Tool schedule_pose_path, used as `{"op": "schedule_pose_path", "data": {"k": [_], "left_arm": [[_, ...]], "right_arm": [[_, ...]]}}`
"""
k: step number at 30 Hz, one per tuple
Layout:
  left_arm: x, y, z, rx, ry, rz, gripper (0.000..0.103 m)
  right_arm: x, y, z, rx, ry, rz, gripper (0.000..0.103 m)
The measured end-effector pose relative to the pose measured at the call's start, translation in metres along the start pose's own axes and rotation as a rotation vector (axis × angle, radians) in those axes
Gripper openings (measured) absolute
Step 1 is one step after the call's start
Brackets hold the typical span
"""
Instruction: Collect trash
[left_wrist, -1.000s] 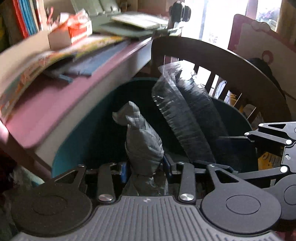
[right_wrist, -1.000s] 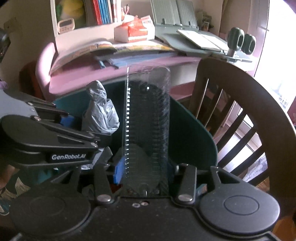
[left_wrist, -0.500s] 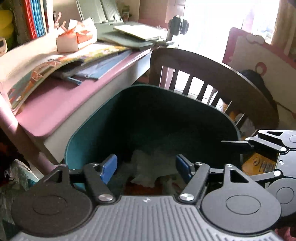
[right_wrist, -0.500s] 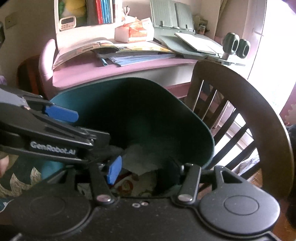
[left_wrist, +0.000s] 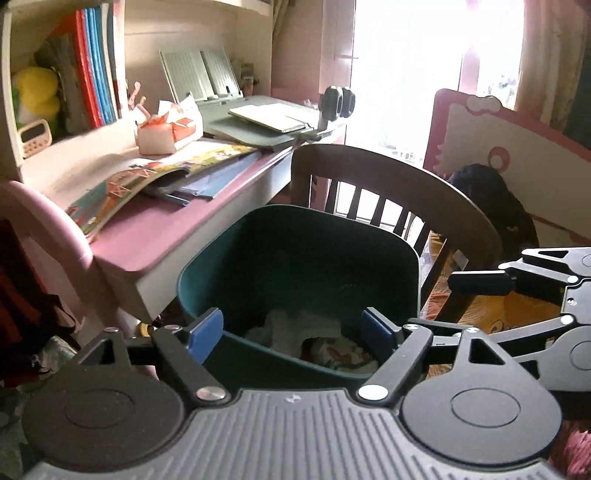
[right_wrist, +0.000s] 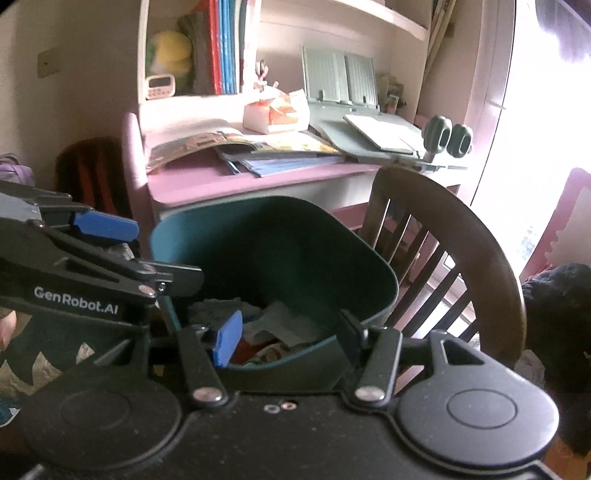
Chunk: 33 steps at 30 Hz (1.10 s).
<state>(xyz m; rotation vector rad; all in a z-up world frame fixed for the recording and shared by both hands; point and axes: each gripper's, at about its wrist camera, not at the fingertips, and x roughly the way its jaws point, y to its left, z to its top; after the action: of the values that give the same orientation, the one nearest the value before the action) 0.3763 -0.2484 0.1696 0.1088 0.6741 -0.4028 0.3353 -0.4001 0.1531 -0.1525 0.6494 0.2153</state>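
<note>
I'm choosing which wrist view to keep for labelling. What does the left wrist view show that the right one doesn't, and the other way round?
Only the left shows the pink board by the window and the right gripper from the side. Only the right shows the wall switch and the left gripper from the side. Both show the bin holding trash, the chair, the desk, and open, empty jaws.

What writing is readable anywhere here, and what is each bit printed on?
"GenRobot.AI": white lettering on the black arm of the left gripper, seen in the right wrist view.
Book spines on the shelf: too blurred to read.
Small timer display: too small to read.
Open picture book on the pink desk: print is blurred.
No other readable text.
</note>
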Motion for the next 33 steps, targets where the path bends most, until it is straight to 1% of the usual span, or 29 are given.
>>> {"op": "schedule_pose_path", "data": {"k": [2,4,7,9,11,16,20,22,29,31,33], "left_arm": [[-0.011,-0.001,-0.005,0.001,-0.019,0.005,0.082],[-0.022,-0.001,-0.010,-0.002,-0.036,0.014,0.085],[-0.038,0.000,-0.019,-0.019,-0.067,0.020,0.091],[-0.048,0.002,-0.025,-0.032,-0.079,0.018,0.098],[-0.059,0.003,-0.030,-0.039,-0.105,0.021,0.100],[-0.082,0.002,-0.045,-0.042,-0.160,0.030,0.101],[-0.097,-0.001,-0.060,-0.053,-0.202,0.026,0.102],[-0.102,-0.001,-0.066,-0.063,-0.209,0.026,0.102],[-0.118,-0.004,-0.085,-0.072,-0.240,0.019,0.102],[-0.122,-0.006,-0.089,-0.059,-0.251,0.006,0.102],[-0.127,-0.010,-0.094,-0.043,-0.261,0.014,0.102]], "right_arm": [[-0.010,0.003,-0.003,-0.005,-0.011,0.003,0.056],[-0.020,0.006,-0.005,-0.008,-0.025,0.009,0.056],[-0.036,0.010,-0.010,0.002,-0.051,0.028,0.056],[-0.046,0.012,-0.014,0.020,-0.075,0.045,0.056],[-0.056,0.014,-0.020,0.033,-0.104,0.057,0.056],[-0.079,0.023,-0.036,0.055,-0.176,0.081,0.056],[-0.093,0.030,-0.048,0.064,-0.215,0.080,0.056],[-0.100,0.032,-0.053,0.077,-0.230,0.065,0.057],[-0.116,0.038,-0.068,0.093,-0.281,0.063,0.057],[-0.120,0.040,-0.073,0.100,-0.300,0.066,0.057],[-0.121,0.043,-0.076,0.106,-0.310,0.073,0.057]]}}
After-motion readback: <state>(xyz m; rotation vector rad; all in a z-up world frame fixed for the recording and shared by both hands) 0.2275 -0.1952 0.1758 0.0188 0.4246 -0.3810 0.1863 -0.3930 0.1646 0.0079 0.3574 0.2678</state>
